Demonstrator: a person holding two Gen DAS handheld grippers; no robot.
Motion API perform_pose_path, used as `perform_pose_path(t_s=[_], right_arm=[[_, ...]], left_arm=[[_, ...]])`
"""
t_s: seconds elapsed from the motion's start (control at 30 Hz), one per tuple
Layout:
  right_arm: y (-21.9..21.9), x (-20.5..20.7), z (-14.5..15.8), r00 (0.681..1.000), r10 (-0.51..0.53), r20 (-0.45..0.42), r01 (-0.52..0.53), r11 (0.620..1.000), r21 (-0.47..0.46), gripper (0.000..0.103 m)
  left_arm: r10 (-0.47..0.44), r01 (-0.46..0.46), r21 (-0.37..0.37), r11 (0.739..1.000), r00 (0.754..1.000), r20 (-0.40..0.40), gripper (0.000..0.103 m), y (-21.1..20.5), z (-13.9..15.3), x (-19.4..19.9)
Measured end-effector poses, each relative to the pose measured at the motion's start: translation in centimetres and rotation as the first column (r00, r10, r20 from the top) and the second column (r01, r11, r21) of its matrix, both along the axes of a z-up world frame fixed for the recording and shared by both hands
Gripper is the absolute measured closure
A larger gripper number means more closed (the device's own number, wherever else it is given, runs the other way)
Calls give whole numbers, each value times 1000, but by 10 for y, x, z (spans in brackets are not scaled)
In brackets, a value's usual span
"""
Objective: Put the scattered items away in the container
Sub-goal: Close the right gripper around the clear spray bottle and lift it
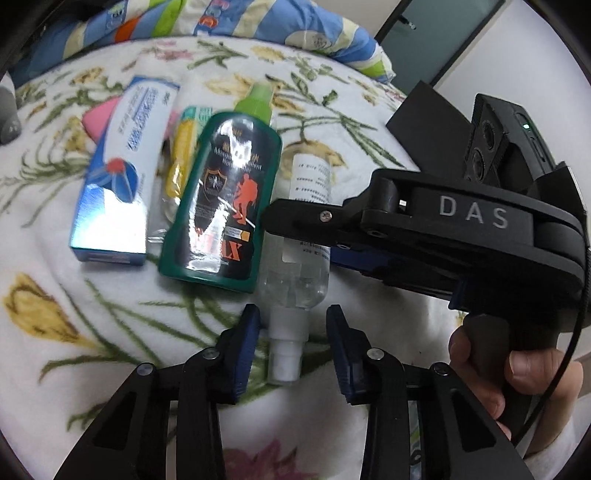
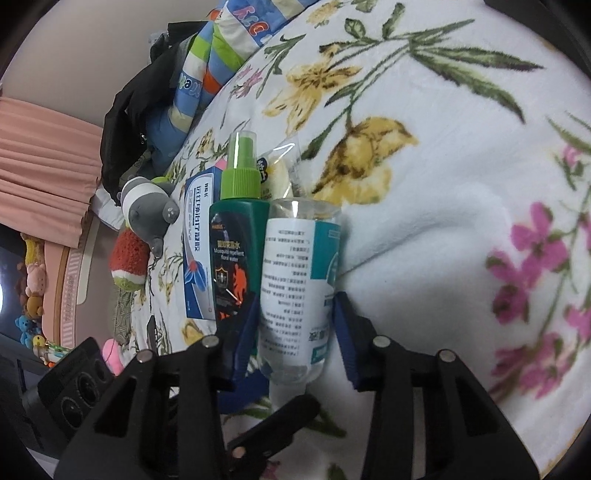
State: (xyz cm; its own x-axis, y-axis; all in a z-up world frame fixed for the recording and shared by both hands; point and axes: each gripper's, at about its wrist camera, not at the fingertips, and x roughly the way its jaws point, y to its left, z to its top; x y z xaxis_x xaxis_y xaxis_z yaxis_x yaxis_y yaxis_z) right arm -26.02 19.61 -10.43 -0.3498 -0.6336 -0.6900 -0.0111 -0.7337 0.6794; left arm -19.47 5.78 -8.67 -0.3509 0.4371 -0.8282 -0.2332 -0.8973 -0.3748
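A clear spray bottle with a white label lies on the floral blanket, cap end toward my left gripper, whose open fingers straddle the cap without touching it. My right gripper is open around the same clear bottle, its pads at either side of the body. In the left wrist view the right gripper reaches across the bottle from the right. A green spray bottle lies beside it, also in the right wrist view. A blue and white box and a yellow packet lie further left.
A striped pillow lies at the bed's far edge. A black box stands at the right. Plush toys and a black bag sit by the bed's side. Floral blanket spreads to the right.
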Motion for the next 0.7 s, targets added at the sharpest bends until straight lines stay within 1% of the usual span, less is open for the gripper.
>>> perform_pose_path(t_s=[0.23,0.4,0.6,0.7], right_arm=[[1,0,-3,1000,-13,-3,13,1000,-25,63],[2,8,9,999,-31,-26,30,999,-22,63],[7,23,43,996,-45,-76,42,998,-37,63],[10,34,69,992,-50,-114,45,998,-43,63]], left_arm=[[19,-19,12,1000,1000,-4,66,3,-4,-6],[21,-20,21,1000,1000,-17,66,4,7,0],[8,-7,20,1000,997,-80,66,9,39,14],[5,-2,22,1000,992,-126,66,12,63,25]])
